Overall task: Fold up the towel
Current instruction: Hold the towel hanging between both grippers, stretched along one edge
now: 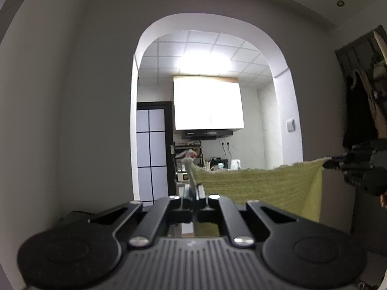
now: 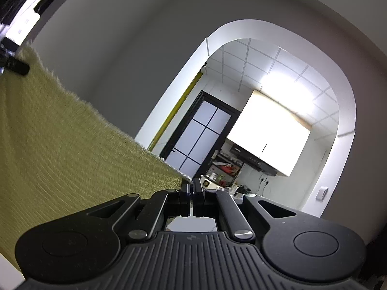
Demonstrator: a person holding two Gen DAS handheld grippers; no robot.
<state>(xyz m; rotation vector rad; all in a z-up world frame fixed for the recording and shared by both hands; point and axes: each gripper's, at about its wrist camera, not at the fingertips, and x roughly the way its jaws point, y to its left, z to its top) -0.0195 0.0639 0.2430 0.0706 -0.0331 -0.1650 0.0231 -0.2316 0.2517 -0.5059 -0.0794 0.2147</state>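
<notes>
An olive-green towel [image 1: 261,183] hangs in the air, stretched between both grippers. My left gripper [image 1: 192,188] is shut on one top corner of it. The right gripper shows at the right of the left wrist view [image 1: 335,163], pinching the other top corner. In the right wrist view the towel [image 2: 72,145] spreads to the left, my right gripper [image 2: 192,186] is shut on its corner, and the left gripper [image 2: 17,66] clamps the far corner at the left edge. The towel's lower part is hidden behind the gripper bodies.
A grey wall with a white arch [image 1: 208,24] opens ahead onto a kitchen with a white cabinet [image 1: 208,101], a black-framed glass door [image 1: 151,154] and a cluttered counter [image 1: 217,164]. Dark clothes [image 1: 358,111] hang at the right.
</notes>
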